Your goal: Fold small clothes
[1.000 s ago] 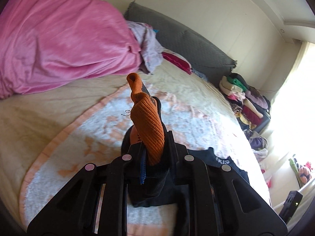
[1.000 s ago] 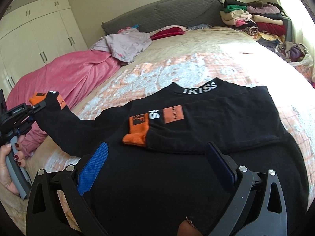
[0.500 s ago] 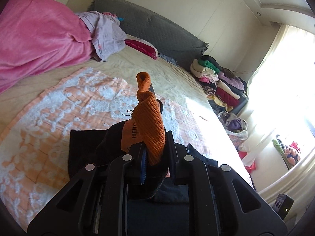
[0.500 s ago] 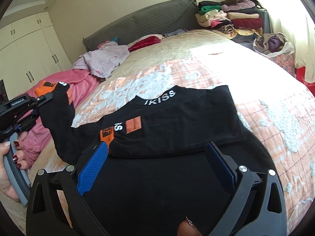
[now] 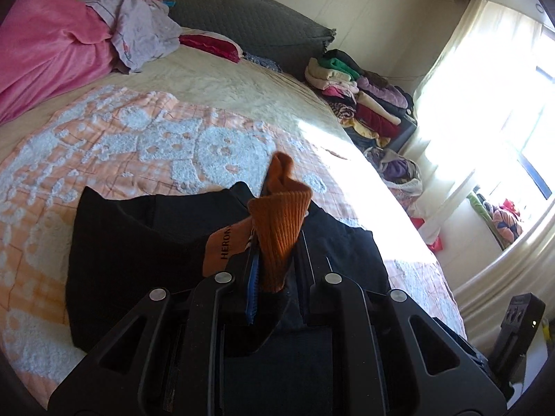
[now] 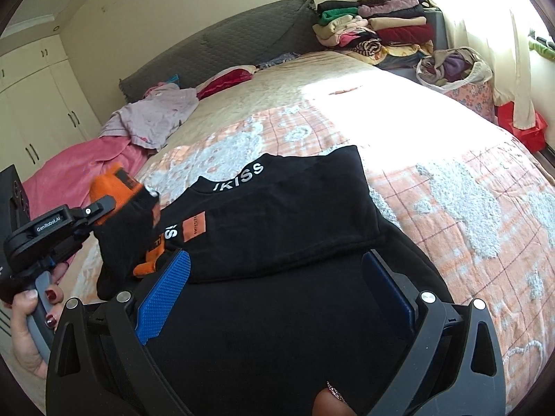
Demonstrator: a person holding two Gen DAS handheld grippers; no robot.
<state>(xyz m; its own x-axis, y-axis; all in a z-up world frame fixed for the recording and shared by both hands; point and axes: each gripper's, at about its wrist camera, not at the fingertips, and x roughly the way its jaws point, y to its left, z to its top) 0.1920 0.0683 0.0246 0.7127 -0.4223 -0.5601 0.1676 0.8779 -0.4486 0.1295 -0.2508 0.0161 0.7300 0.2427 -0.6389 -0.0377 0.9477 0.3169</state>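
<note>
The left gripper [image 5: 274, 242] clenches the orange cuff [image 5: 279, 222]; the right gripper [image 6: 274, 298] hovers released. Carry the sleeve [image 6: 121, 242] toward three o'clock across the black sweater [image 6: 277, 215], laying it flat before letting go.

Bright daylight from blown-out window [image 5: 527, 111], glare patch on bedspread [image 6: 347, 79], fisheye-curved dark corners

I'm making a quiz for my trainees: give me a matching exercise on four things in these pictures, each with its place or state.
Things:
1. orange cuff
2. right gripper
3. pink blanket
4. folded clothes pile

Places or states:
A. stacked beside the headboard end of the bed, near the curtain
B. open above the black sweatshirt
C. clamped in the left gripper
D. bunched up on the bed next to the lilac garment

Pairs: 1-C, 2-B, 3-D, 4-A
</note>
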